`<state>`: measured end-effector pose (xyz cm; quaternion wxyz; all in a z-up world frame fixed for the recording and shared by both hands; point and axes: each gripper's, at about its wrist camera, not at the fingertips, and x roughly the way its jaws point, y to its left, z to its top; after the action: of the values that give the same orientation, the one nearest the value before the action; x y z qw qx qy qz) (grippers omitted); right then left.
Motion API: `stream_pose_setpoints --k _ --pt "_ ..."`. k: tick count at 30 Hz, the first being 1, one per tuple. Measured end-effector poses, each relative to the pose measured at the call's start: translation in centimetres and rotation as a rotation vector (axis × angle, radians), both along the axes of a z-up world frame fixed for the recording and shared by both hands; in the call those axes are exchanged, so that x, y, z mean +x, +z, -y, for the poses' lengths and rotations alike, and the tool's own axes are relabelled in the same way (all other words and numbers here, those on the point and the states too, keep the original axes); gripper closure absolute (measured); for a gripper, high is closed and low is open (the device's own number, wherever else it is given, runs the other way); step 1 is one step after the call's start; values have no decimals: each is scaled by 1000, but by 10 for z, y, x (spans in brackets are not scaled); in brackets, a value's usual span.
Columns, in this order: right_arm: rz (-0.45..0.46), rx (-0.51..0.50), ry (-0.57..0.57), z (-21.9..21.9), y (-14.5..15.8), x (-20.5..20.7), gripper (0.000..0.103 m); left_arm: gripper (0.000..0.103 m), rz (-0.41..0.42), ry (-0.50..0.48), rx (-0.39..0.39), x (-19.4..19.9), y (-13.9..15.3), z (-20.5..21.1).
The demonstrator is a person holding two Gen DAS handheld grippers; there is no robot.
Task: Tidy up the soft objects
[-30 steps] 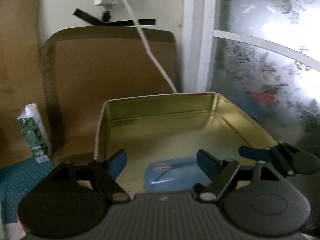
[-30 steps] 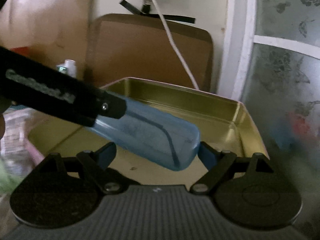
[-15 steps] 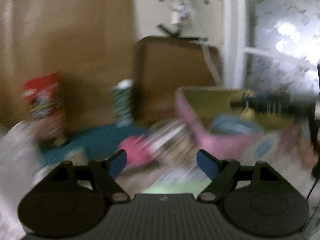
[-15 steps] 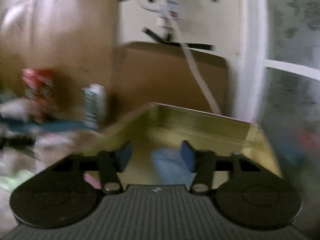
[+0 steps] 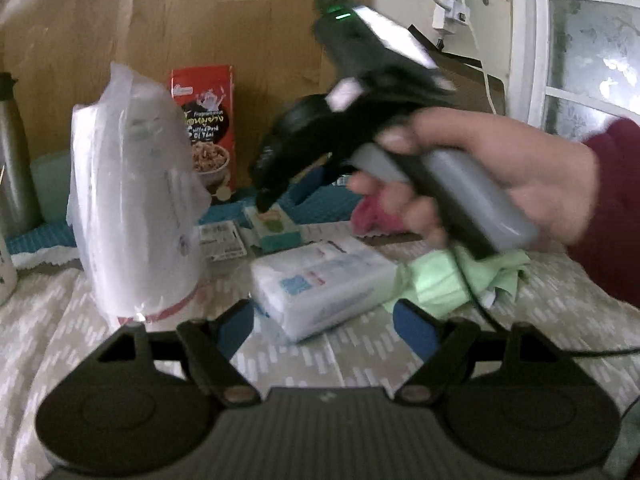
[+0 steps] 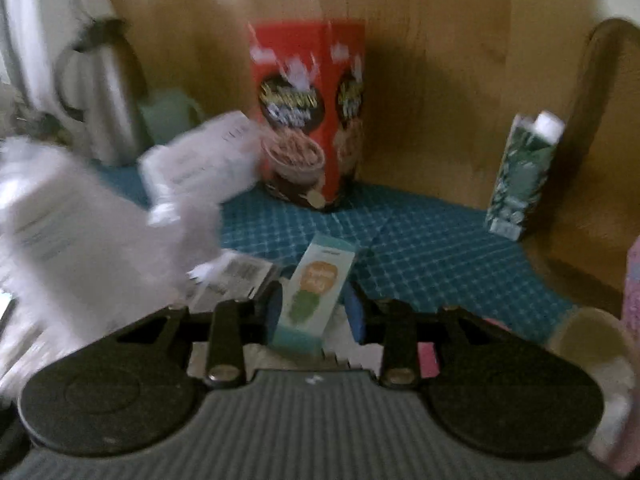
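Right gripper [image 6: 314,312] narrows around a small teal pack [image 6: 316,300]; left gripper [image 5: 323,326] hangs wide over a white tissue pack [image 5: 320,284].

The red snack box [image 6: 308,112] stands at the back against the wooden panel. In front of it lies the small teal pack, on the edge of the blue checked mat [image 6: 432,248], with the right gripper's blue pads close on either side as the jaws have just been closing; whether they press on it cannot be told. Left of the box stand a metal flask [image 6: 108,96] and a tall plastic-wrapped white roll [image 5: 132,200]; right of it stands a green-patterned carton [image 6: 520,176]. Nearer than the box lie the tissue pack and a green cloth [image 5: 452,280]. A hand [image 5: 492,184] in a dark red sleeve tilts the right gripper downward. The left gripper holds nothing.
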<state>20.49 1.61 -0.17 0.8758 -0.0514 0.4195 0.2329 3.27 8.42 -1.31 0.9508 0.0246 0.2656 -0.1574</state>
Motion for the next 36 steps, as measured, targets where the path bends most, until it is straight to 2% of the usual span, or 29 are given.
stream_pose_setpoints --k 4,6,7,9,10,11,13,17,22,25,30,33,36 --pt "-51 -115 -36 -23 -19 15 64 23 7 -8 -8 1 -2 -1" --pt "-32 -126 -38 -27 -23 16 56 23 6 -15 -24 -1 -5 -3" --pt "-48 -127 -30 -28 -25 18 51 23 4 -14 -31 0 -6 -4" --pt "-125 -129 -16 -31 -33 28 48 22 2 -8 -49 -1 -6 -7" --pt "-109 -130 -14 -32 -35 26 46 22 2 -3 -59 -2 -7 -9" --pt "-101 -131 -10 -33 -35 26 46 22 -1 4 -67 -2 -7 -11" --pt "-115 -110 -25 -30 -35 30 57 22 -8 17 -80 -1 -7 -15" --pt "-67 -83 -31 -17 -23 22 60 22 -26 29 -97 -3 -5 -21" --pt "0 -8 28 21 16 -30 60 22 -52 32 -149 -10 2 -37" --pt "12 11 95 44 24 -78 60 22 -84 26 -190 -17 3 -47" --pt "24 53 194 65 22 -150 60 22 -134 19 -212 -30 6 -50" --pt "41 26 305 67 11 -179 60 22 -147 9 -185 -32 7 -39" --pt "20 -30 382 67 -4 -193 59 22 -151 -18 -156 -36 8 -24"
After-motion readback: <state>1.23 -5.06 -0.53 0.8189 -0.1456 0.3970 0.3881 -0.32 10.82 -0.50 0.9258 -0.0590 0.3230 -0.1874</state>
